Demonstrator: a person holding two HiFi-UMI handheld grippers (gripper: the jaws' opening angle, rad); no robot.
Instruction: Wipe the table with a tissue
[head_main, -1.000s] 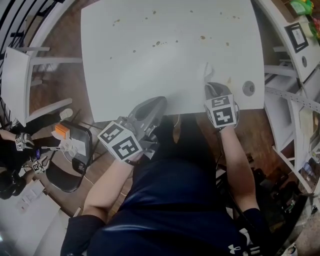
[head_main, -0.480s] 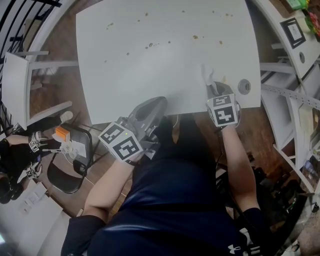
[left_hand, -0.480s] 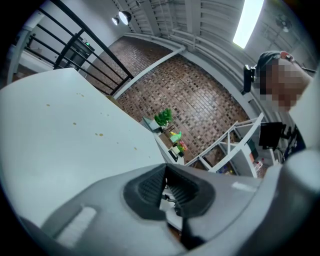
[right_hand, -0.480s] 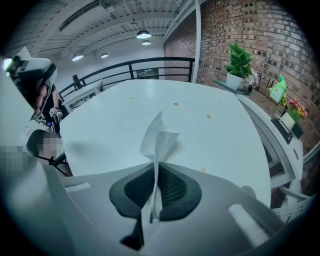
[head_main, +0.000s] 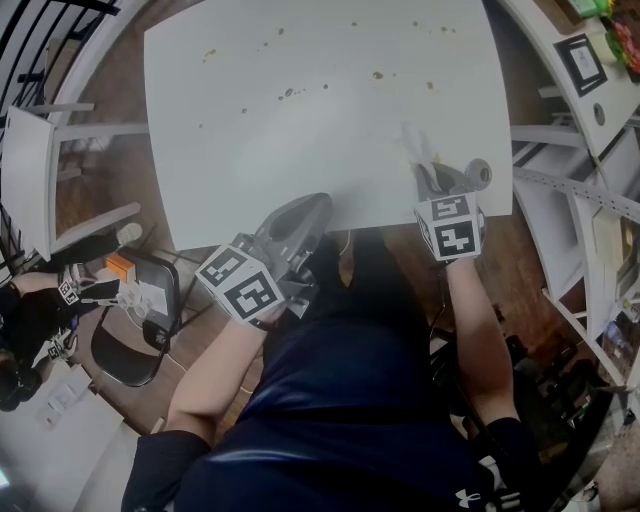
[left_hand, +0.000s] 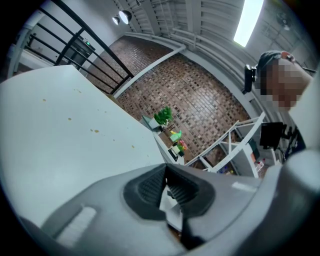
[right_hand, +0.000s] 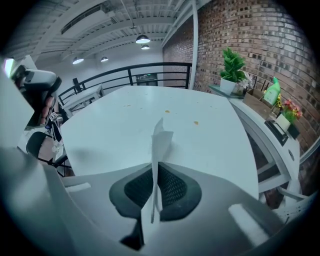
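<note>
1. Left tongs (head_main: 312, 205): the tips are together with nothing gripped, and they hang at the near edge of the table (head_main: 300, 130). They are well apart from the tissue and take no part in the wiping.
2. Progress: brown specks (head_main: 378, 74) lie scattered across the far half of the table, from left to right. In my judgement the wiping is barely begun, and nearly the whole soiled strip is left to do.
3. Right tongs (head_main: 430, 172): these are clamped on the tissue (head_main: 413, 143) at the near right part of the table.
4. The tissue stands out past the tips as a thin folded sheet toward the specks but short of them. Whether it touches the table cannot be told.
</note>
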